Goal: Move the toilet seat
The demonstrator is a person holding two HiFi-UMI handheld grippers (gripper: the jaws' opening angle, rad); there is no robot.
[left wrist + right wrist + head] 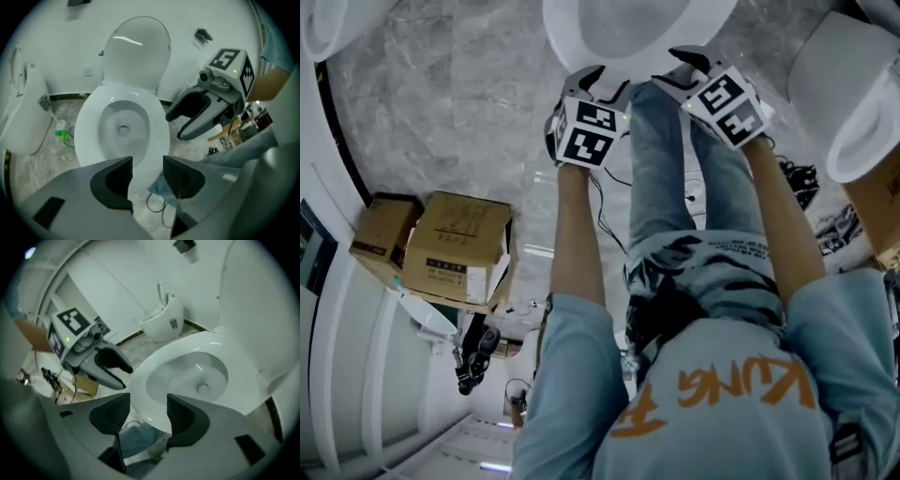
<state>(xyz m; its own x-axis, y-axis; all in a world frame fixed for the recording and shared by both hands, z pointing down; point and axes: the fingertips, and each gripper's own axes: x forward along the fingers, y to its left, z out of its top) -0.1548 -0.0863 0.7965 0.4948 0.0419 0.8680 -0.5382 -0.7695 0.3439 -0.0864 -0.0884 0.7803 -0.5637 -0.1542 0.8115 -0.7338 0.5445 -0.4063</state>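
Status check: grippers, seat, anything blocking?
Left gripper open, right gripper open, nothing held. Toilet seat looks down, lid upright. Both grippers poised over its front edge; nothing in the way.

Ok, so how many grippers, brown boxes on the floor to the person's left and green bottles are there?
Grippers: 2, the left gripper and the right gripper, both open.
Brown cardboard boxes: 2, the small box and the big box.
Green bottles: 1, the green bottle on the floor.
Total: 5.
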